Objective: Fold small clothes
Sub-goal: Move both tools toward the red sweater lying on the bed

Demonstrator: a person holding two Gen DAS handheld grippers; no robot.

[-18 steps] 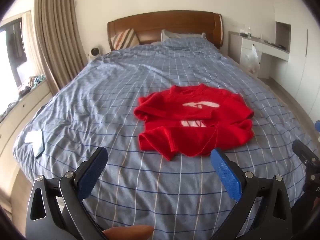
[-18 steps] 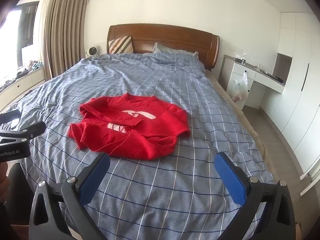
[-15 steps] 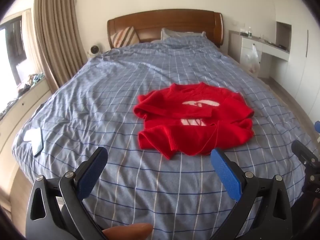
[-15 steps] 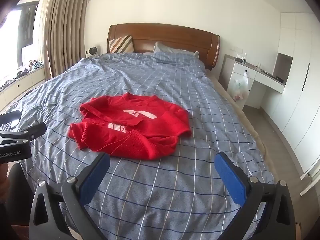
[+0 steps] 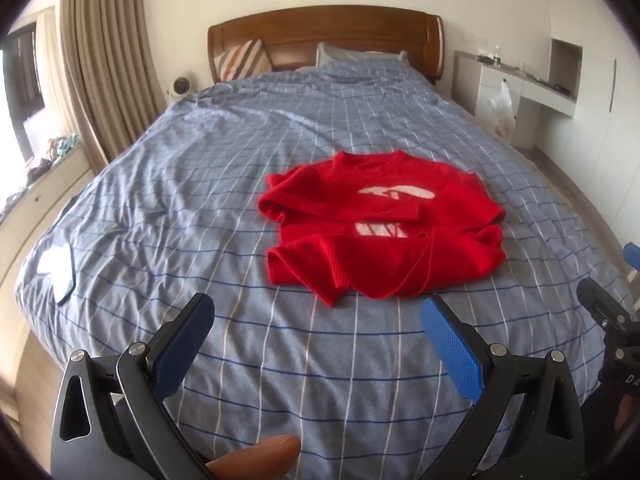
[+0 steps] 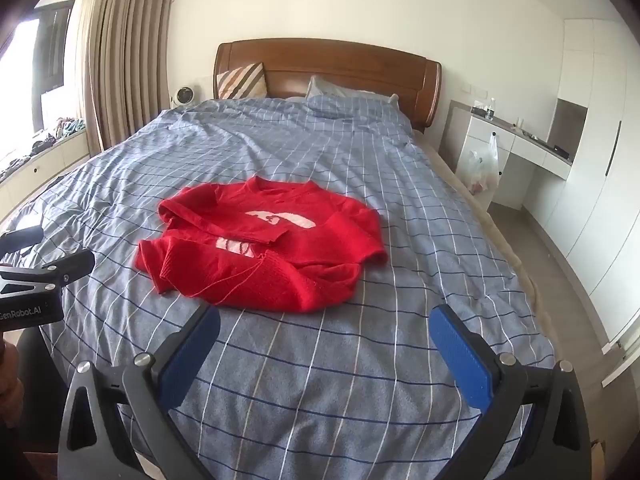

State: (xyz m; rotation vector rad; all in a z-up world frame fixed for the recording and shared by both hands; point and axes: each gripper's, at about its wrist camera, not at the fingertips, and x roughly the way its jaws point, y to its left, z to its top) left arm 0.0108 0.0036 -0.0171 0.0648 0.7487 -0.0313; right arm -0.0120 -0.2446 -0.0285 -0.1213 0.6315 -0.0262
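A small red knit sweater (image 5: 380,228) with a white print lies crumpled on the blue checked bedspread (image 5: 200,184), its sleeves folded over the front and a loose red thread trailing at the hem. My left gripper (image 5: 316,316) hangs wide open just short of the sweater's near edge, nothing between its blue pads. In the right wrist view the same sweater (image 6: 272,252) lies ahead and left of my right gripper (image 6: 324,324), also wide open and empty over the bedspread (image 6: 400,240). Each gripper shows at the edge of the other's view.
A wooden headboard (image 5: 324,36) with a striped cushion and a pillow stands at the far end. A white cloth (image 5: 56,268) lies near the bed's left edge. White desk and cabinets (image 6: 520,152) with a hanging plastic bag line the right wall; curtains (image 6: 128,48) hang left.
Both views have shifted only slightly; the sweater sits a touch nearer to the left gripper. The sweater itself has not moved and both grippers stay wide open.
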